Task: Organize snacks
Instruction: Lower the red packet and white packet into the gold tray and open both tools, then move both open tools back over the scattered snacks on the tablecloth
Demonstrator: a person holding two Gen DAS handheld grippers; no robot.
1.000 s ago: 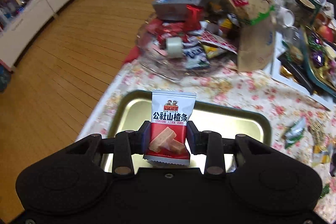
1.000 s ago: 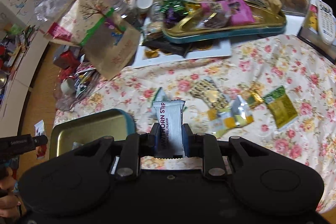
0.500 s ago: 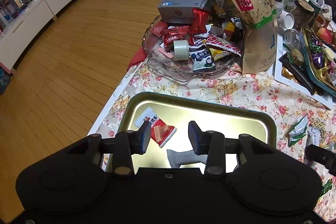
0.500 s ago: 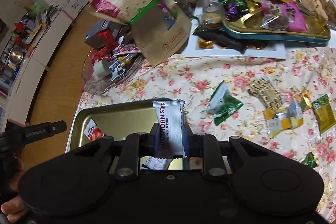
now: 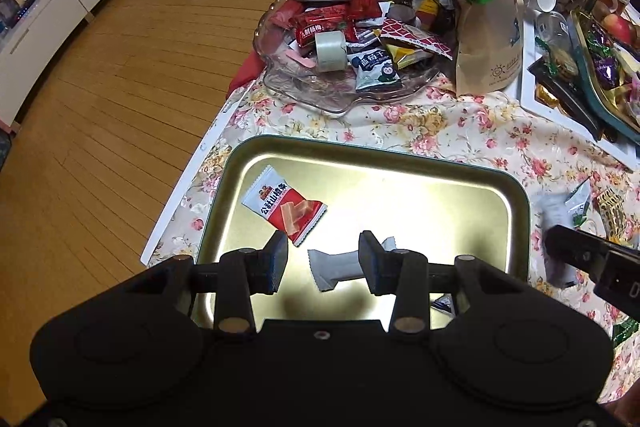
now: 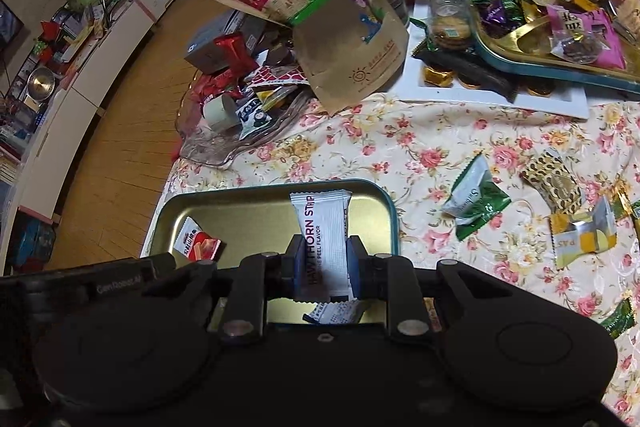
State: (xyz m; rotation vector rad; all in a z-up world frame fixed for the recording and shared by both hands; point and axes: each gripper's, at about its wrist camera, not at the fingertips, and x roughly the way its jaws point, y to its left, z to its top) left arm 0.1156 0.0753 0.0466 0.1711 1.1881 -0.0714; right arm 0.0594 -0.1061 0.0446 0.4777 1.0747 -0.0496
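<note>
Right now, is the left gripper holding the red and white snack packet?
No, the left gripper stands open, and the red and white snack packet lies flat in the gold tray.

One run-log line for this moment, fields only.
left gripper: open, empty | red-and-white snack packet: lying in gold metal tray | right gripper: shut on white hawthorn strip packet, above tray

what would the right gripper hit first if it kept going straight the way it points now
Most likely the gold tray. The right gripper, shut on the white hawthorn strip packet, angles down over the tray's floor, so the packet's far end would touch bare metal first. The exact depth is hard to judge.
</note>
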